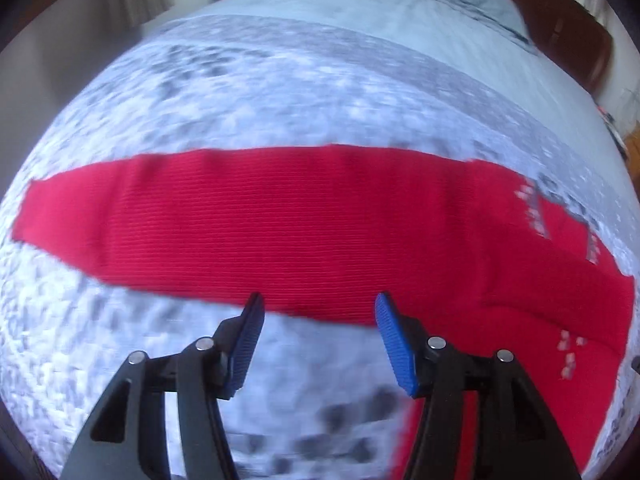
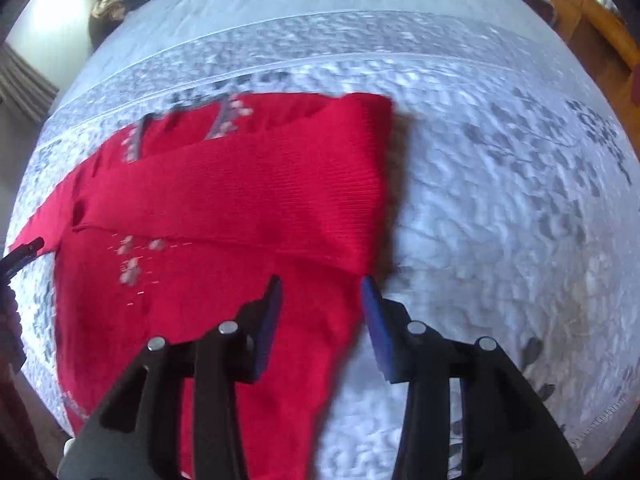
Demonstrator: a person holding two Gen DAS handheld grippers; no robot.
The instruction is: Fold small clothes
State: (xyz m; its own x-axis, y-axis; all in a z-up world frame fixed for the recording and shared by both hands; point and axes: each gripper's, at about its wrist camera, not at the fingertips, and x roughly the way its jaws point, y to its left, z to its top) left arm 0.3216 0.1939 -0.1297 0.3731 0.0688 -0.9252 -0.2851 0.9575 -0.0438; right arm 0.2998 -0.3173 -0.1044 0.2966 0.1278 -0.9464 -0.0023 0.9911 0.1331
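The red knit sweater [image 1: 304, 224] lies flat on the bed [image 2: 500, 184], on its grey-white patterned cover. One sleeve is already folded across the body, its cuff [image 2: 372, 184] reaching the far side edge. Both tools hang released — the left tool [image 1: 318, 344] and the right tool [image 2: 320, 320] grasp nothing. Likely left: the other sleeve — then folding the body.

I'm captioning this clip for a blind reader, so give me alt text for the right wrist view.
A red knitted garment, one sleeve folded across its body, lies on a grey-and-white patterned bedspread. The right tongs hang open above the garment's right edge, holding nothing.
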